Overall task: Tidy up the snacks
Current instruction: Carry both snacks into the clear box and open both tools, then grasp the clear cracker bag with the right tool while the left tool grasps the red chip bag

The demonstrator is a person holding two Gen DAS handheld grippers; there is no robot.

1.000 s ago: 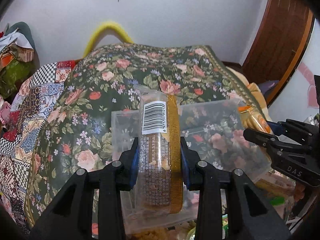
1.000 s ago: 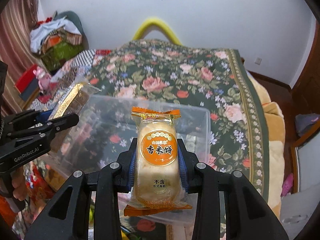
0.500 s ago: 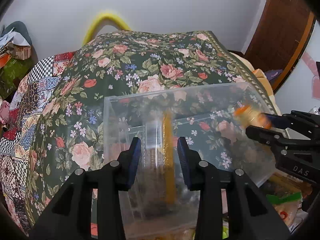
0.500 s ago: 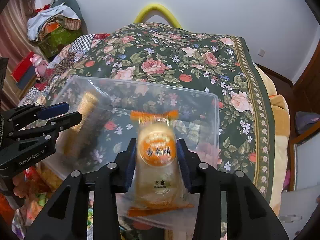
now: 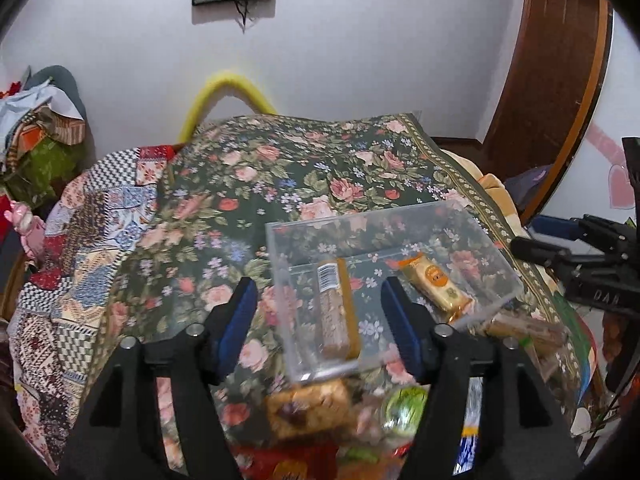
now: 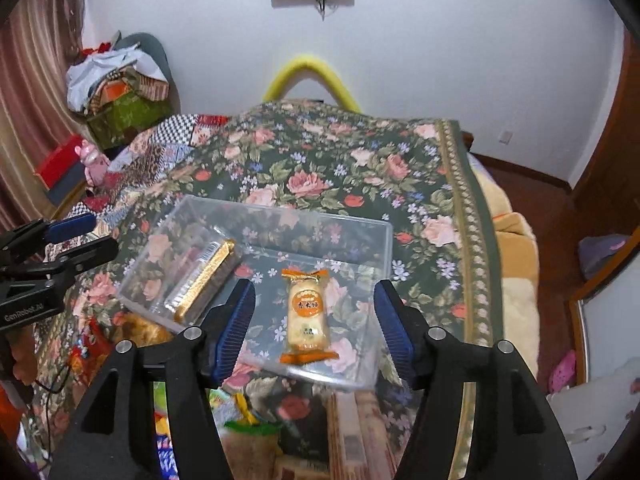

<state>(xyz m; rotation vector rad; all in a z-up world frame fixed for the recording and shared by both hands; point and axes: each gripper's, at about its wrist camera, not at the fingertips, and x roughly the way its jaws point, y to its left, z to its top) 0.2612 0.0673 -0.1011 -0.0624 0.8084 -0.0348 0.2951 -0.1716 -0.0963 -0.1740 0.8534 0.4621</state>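
Both snacks lie in the clear box (image 6: 280, 216) on the bed (image 6: 360, 168): wafer pack (image 6: 204, 276) at 9 o'clock, rice cake (image 6: 306, 314) centre. Left gripper (image 5: 316, 316) and right gripper (image 6: 314, 316) jaws, just opened, stand apart, apparently empty.

The snack pile (image 5: 320, 408) at the near edge of the bed is smeared with blur and partly hidden behind the gripper arms, so no label there reads. The picture's lower edge cuts it off. Print on the cake pack (image 6: 306, 312) is too small to read.
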